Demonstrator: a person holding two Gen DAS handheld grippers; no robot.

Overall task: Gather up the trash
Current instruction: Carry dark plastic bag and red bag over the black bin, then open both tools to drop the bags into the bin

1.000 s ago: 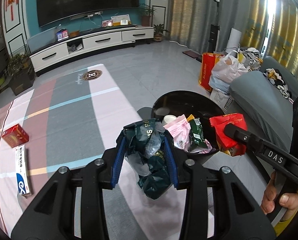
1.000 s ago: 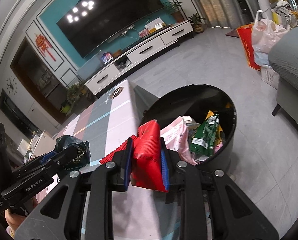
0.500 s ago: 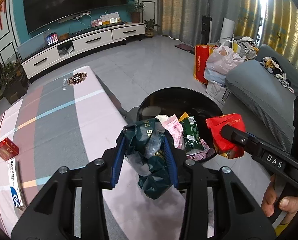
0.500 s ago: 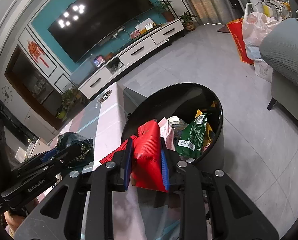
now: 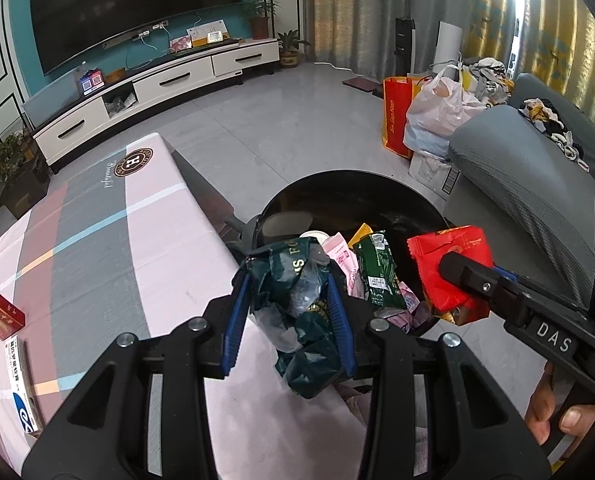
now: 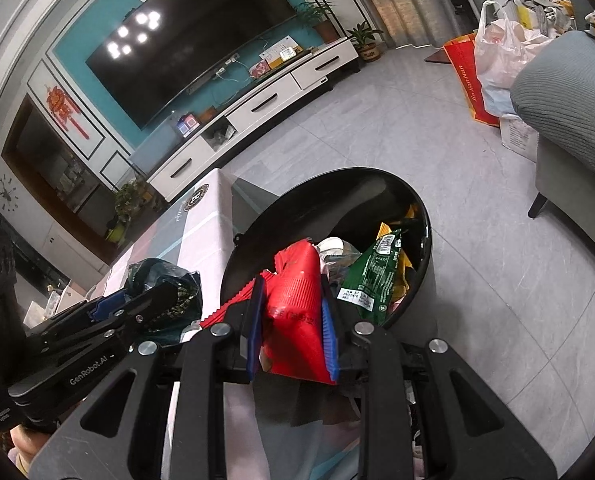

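Observation:
My left gripper is shut on a crumpled dark green wrapper, held over the table's end by the black round bin. The same wrapper shows at the left of the right wrist view, in the left gripper. My right gripper is shut on a red packet, held just above the bin's near rim. That red packet hangs over the bin in the left wrist view, pinched by the right gripper. Inside the bin lie a green packet and a pink wrapper.
The striped tablecloth carries a small red box and a white-and-blue box at its left. A grey sofa stands right of the bin, with bags behind it. A TV cabinet lines the far wall.
Both grippers have drifted toward the bin and a little lower, each keeping its hold. The bin looks larger and nearer in both views.

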